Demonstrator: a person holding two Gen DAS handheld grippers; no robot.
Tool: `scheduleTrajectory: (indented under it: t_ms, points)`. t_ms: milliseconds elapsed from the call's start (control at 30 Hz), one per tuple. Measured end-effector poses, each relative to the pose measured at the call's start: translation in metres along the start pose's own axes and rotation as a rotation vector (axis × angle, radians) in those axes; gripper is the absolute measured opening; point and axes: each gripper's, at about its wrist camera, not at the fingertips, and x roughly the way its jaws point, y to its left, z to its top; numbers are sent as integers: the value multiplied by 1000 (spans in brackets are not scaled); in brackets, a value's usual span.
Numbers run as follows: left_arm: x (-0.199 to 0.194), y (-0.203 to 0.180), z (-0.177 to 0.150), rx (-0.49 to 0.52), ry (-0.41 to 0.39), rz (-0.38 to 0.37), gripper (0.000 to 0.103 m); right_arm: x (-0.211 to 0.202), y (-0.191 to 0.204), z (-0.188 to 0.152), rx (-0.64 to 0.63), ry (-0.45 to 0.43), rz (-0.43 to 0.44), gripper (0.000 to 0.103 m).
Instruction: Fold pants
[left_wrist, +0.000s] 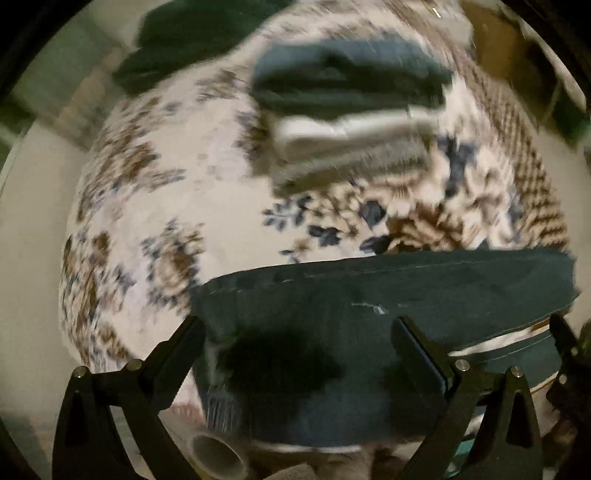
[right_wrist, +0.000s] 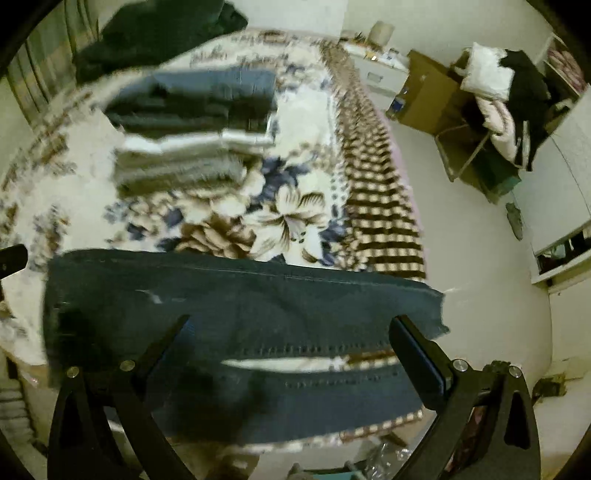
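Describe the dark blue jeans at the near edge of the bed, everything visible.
The jeans are dark blue denim with light seam stitching, lying folded lengthwise across the near edge of the floral blanket, one layer over another. The frayed hem end overhangs toward the floor. Both grippers, left and right, stand open over them.

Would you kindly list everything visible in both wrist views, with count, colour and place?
Jeans: one, dark blue, near edge of the bed, under both grippers.
Folded stack: one pile, blue items over grey-white ones, farther along the bed.
Dark garment: one, blackish, far end of the bed.
Bedspread: one, white with brown-blue flowers.
Cardboard box: one, brown, on the floor beside the bed.
Left gripper: black, open over the jeans.
Right gripper: black, open over the jeans.
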Motion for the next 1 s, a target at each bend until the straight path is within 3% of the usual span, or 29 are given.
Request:
scheduleTrajectory:
  t_ms: [100,300,467,533,567,600,633,700,800,1000]
  points:
    - [62,-26,12,93,42,19,103,80,15,7,-40,63,-13,103]
    - [157,-72,22,276,111,34,103,190,29,0,-183,158,-1,103]
    - [188,-87,36,405,108,2,102,260,33,4,-334,233,40,101]
    - [192,-87,42,441,123,-58,90,272,33,8,-369,254,74,98]
    - [192,-85,46,447,135,-118,68,278,32,12,-379,273,107,92]
    - [190,-83,48,448,152,-193,57,281,31,15,-380,284,137,79]
    - [188,-82,49,452,155,-218,42,282,30,19,-379,282,166,72]
    - [180,-82,52,472,140,-239,12,281,31,22,-389,269,209,47]
    - [166,-80,53,483,96,-224,6,274,32,21,-406,232,215,25]
    - [115,-51,47,361,27,-255,4,244,9,17,-355,184,218,16]
